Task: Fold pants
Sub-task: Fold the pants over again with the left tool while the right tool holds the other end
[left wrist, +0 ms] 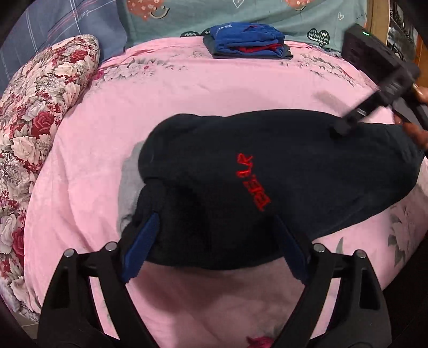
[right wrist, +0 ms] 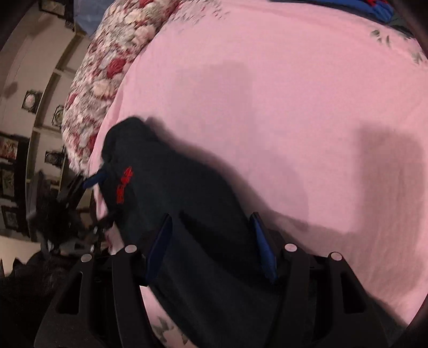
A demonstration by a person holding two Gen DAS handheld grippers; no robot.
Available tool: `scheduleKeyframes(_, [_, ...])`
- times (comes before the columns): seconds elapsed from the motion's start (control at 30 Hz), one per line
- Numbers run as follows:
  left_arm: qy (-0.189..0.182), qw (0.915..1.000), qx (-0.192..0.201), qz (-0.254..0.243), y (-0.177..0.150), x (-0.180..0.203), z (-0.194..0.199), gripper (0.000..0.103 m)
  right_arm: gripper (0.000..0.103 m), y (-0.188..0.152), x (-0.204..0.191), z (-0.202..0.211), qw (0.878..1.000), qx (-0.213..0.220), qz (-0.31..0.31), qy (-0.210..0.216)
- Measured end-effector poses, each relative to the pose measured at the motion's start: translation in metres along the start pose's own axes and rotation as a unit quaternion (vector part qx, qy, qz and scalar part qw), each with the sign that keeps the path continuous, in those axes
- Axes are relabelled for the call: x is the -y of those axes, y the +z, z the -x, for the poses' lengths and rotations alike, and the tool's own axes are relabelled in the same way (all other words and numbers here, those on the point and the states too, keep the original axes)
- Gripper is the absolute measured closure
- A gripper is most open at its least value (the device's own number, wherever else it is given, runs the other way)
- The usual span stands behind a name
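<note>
My left gripper wide open – pads astride pants edge, not pinching. Right gripper approx half open, fabric between pads – grip unclear.

The right wrist view is blurry. The red letters on the pants there are too smeared to read. The pile of clothes is cut off at the top edge.

Wide bare stretch of pink bed between the dark pants and a folded clothes stack at 12 o'clock, floral pillow blocking 9 to 10 o'clock, right tongs crowding 2 o'clock
</note>
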State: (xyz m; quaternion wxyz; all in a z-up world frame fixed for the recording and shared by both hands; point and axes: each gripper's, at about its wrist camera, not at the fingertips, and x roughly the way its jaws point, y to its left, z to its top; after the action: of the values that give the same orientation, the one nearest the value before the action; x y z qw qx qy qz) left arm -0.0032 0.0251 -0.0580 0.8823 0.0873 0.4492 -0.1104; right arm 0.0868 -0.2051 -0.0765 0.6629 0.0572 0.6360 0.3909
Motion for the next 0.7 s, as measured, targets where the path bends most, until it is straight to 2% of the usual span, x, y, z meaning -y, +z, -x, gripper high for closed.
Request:
scheduleKeyframes(0.1, [-0.001,1.0000,-0.003,0.002,0.002,-0.005,0.001,0.017,0.037,-0.025,-0.017,0.013,0.999,0.000,0.017,0.037])
scheduleKeyframes(0.23, [0.009,0.9999,0.005,-0.001,0.006,-0.001,0.007,0.017,0.030,-0.041,-0.030,0.012,0.998,0.005,0.047,0.044])
scheduleKeyframes(0.33, [0.007,0.9988,0.046,0.011,0.015,0.000,0.023,0.017,0.024,-0.048,-0.034,0.013,0.997,0.024,0.064,0.047])
scheduleKeyframes(0.43, [-0.006,0.9959,0.087,0.025,0.028,0.001,0.032,0.014,0.022,-0.053,-0.041,0.014,0.995,0.050,0.082,0.041])
scheduleKeyframes(0.5, [-0.012,0.9965,0.081,0.019,0.035,0.007,0.020,0.013,0.022,-0.055,-0.047,0.014,0.993,0.072,0.094,0.031])
scheduleKeyframes(0.57, [-0.013,0.9987,0.045,0.019,0.035,0.010,-0.004,0.013,0.022,-0.057,-0.057,0.010,0.991,0.081,0.106,0.022])
scheduleKeyframes(0.63, [-0.007,0.9999,0.006,0.010,0.027,0.014,-0.023,0.014,0.022,-0.060,-0.064,0.007,0.990,0.078,0.119,0.015])
scheduleKeyframes(0.7, [0.008,0.9997,0.006,-0.020,0.018,0.023,-0.023,0.013,0.022,-0.065,-0.069,0.004,0.989,0.062,0.130,0.018])
